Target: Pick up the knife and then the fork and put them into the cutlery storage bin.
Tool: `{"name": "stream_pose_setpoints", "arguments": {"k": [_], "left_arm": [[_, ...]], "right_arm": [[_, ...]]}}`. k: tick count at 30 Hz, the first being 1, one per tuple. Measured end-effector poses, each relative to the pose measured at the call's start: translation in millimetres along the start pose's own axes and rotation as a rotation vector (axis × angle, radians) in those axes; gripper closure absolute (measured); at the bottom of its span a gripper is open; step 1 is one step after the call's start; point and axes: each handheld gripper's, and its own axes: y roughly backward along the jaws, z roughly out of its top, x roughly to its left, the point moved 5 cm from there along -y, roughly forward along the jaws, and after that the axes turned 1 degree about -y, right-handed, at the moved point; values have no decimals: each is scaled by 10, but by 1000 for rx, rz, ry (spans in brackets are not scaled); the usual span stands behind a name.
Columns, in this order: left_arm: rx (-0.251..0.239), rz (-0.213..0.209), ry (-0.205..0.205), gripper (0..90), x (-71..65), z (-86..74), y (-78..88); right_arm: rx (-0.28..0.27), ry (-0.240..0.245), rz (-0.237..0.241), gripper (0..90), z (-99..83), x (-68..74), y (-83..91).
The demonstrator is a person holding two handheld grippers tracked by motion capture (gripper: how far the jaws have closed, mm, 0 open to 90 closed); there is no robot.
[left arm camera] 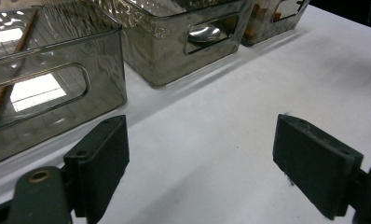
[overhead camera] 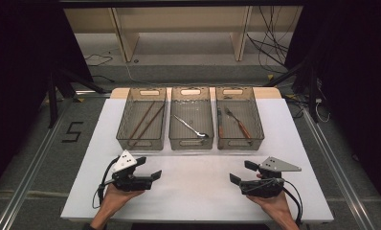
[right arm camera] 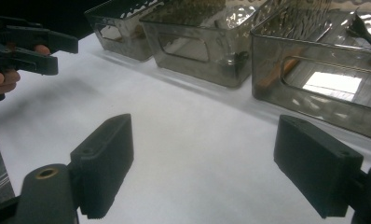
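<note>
Both grippers, left (overhead camera: 151, 168) and right (overhead camera: 240, 172), spread wide, holding nothing, low over the desk (overhead camera: 198, 187). Nearest item: fork (overhead camera: 238, 122) in the bin (overhead camera: 240, 142) at your right gripper's 12 o'clock. Drop in from above, clear the wall, pinch the handle mid-length.

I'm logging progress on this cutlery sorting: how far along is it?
Done, it seems: the chopsticks lie in the left bin, the spoon in the middle bin, and the fork with one more utensil in the right bin. In hand: nothing; the left gripper and right gripper are open and empty above the table. Left: no loose cutlery lies on it.
</note>
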Motion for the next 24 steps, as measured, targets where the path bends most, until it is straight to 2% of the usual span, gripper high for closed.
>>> {"name": "stream_pose_setpoints", "arguments": {"k": [24], "left_arm": [[4, -6, -3, 182, -11, -5, -5]], "right_arm": [[-9, -4, -3, 199, -36, 2, 17]]}}
